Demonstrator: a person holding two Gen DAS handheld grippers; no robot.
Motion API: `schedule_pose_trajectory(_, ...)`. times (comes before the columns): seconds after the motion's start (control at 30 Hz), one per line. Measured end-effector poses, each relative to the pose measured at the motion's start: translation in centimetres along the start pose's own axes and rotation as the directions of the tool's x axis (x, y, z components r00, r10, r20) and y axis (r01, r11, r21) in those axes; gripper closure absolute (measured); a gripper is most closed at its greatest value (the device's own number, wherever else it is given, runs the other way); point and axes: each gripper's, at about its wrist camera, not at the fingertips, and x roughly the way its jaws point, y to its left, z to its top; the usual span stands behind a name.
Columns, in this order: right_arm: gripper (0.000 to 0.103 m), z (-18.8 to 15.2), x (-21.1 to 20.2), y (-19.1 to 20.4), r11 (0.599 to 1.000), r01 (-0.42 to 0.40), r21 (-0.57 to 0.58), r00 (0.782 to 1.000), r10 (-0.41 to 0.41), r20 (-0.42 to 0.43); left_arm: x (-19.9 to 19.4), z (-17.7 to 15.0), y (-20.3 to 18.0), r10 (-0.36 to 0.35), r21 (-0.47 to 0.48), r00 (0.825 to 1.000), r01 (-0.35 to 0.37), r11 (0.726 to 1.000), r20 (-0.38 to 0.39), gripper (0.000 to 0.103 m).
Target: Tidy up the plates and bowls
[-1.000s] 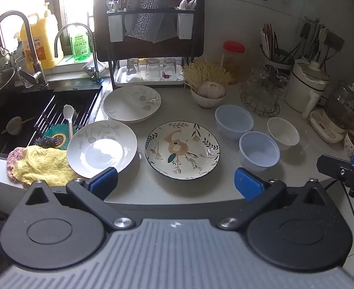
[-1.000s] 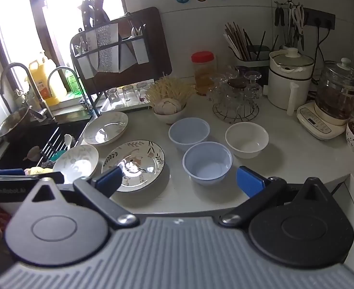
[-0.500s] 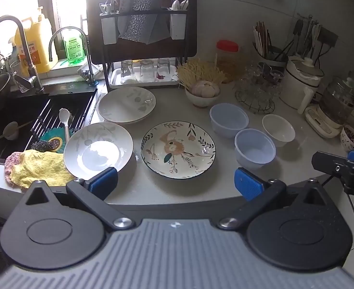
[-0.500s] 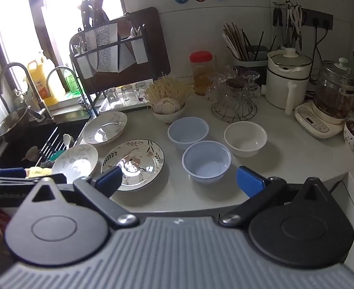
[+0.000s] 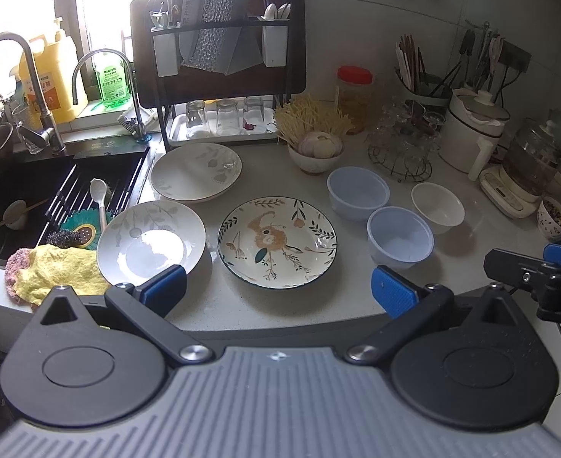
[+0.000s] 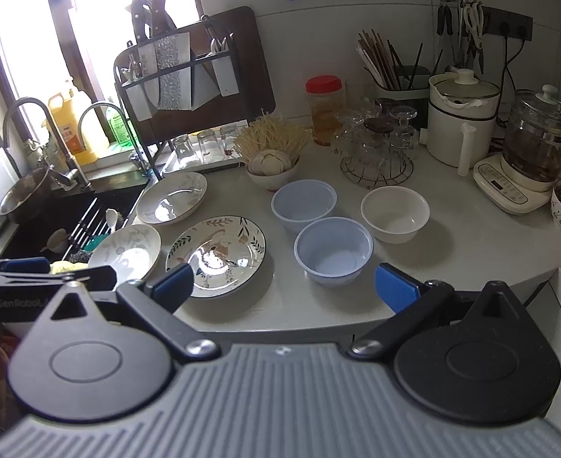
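Observation:
Three plates lie on the counter: a floral plate [image 5: 277, 241] [image 6: 216, 255] in the middle, a pale leaf plate [image 5: 151, 241] [image 6: 124, 252] near the sink, and another leaf plate [image 5: 195, 171] [image 6: 172, 197] behind it. Two blue bowls [image 5: 358, 194] [image 5: 400, 237] and a white bowl [image 5: 437, 204] [image 6: 394, 213] stand to the right. My left gripper [image 5: 278, 290] is open and empty, held back from the counter's front edge before the floral plate. My right gripper [image 6: 283, 286] is open and empty, before the near blue bowl [image 6: 333, 250].
A sink [image 5: 32, 191] with a spoon and a yellow cloth [image 5: 55, 271] is at left. A dish rack [image 5: 219, 76], a garlic bowl [image 5: 316, 150], a wire glass holder [image 5: 400, 152], a white pot [image 5: 471, 133] and a kettle [image 5: 524, 175] line the back and right.
Both grippers have drifted slightly, so the counter sits a little differently in view. Nothing on the counter has moved and both grippers stay open.

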Motion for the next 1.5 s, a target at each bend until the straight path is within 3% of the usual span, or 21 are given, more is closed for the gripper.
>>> schedule_pose_trajectory(0.73, 0.000, 0.7, 0.1, -0.2, 1.000, 0.009, 0.008, 0.999, -0.009, 0.048, 0.3, 0.7, 0.1, 0.003, 0.020, 1.000, -0.003, 1.000, 0.013, 0.000)
schedule_pose_trajectory(1.5, 0.000, 0.2, -0.4, 0.0, 0.999, 0.034, 0.022, 0.998, -0.035, 0.058, 1.5, 0.5, 0.3, -0.034, 0.010, 0.999, 0.035, 0.999, -0.034, 0.000)
